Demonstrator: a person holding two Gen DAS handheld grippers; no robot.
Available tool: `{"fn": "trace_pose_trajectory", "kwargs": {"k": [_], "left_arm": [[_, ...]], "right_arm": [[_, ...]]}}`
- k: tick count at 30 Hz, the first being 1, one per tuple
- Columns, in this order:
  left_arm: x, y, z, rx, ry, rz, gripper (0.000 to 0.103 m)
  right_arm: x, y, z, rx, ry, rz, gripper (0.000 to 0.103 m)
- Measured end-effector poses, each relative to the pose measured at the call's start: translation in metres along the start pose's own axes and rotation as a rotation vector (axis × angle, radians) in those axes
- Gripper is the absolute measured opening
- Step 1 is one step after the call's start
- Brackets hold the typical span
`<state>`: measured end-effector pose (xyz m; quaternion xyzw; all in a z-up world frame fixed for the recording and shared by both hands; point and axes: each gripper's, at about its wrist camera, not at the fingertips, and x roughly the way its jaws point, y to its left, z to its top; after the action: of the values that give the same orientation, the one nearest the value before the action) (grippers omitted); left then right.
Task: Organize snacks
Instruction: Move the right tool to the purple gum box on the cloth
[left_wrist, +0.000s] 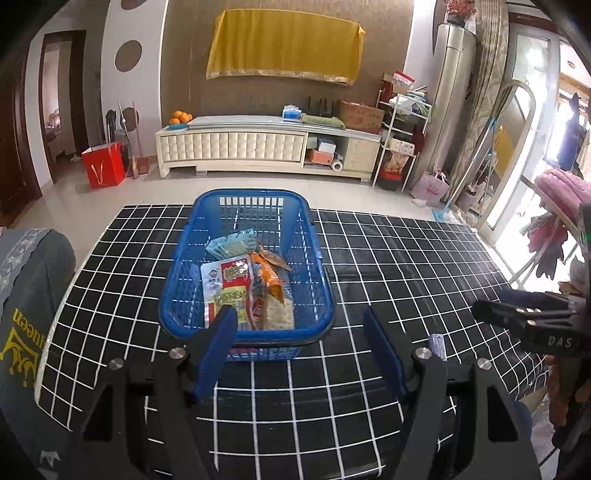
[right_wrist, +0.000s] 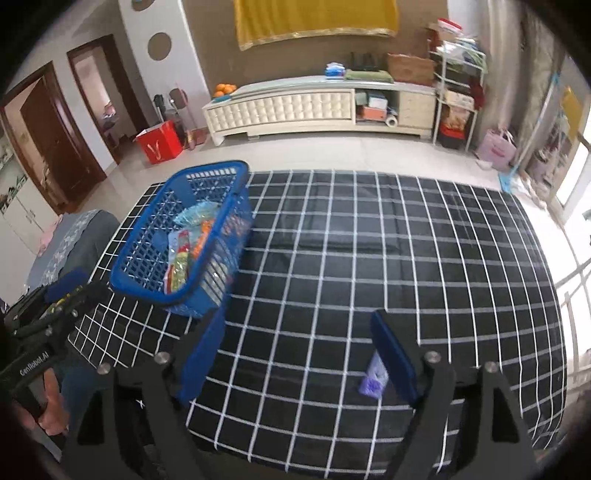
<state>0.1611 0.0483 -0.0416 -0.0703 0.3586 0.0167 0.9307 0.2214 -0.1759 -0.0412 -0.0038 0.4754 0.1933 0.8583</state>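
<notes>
A blue plastic basket (left_wrist: 177, 273) stands on the black grid-pattern tablecloth (left_wrist: 388, 266) and holds several snack packs, among them a red-and-white pack (left_wrist: 231, 284) and an orange pack (left_wrist: 269, 277). It also shows in the right wrist view (right_wrist: 140, 254). My left gripper (left_wrist: 301, 328) is open and empty, just in front of the basket's near rim. My right gripper (right_wrist: 299, 339) is open and empty above the cloth, to the right of the basket. A small purple snack pack (right_wrist: 373, 380) lies on the cloth beside the right gripper's right finger; it also shows in the left wrist view (left_wrist: 437, 345).
A grey cushioned seat (left_wrist: 26, 306) stands at the table's left edge. Beyond the table are tiled floor, a cream TV cabinet (left_wrist: 266, 144), a red bag (left_wrist: 103, 166) and a metal rack (left_wrist: 400, 136). A window and pink cloth (left_wrist: 561, 188) are on the right.
</notes>
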Motion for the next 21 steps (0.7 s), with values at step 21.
{"fn": "trace_pose_trajectory", "kwargs": {"k": [21], "left_arm": [[0.05, -0.043, -0.05, 0.04, 0.126, 0.022, 0.103]], "right_arm": [[0.032, -0.057, -0.066, 0.106, 0.055, -0.124, 0.103]]}}
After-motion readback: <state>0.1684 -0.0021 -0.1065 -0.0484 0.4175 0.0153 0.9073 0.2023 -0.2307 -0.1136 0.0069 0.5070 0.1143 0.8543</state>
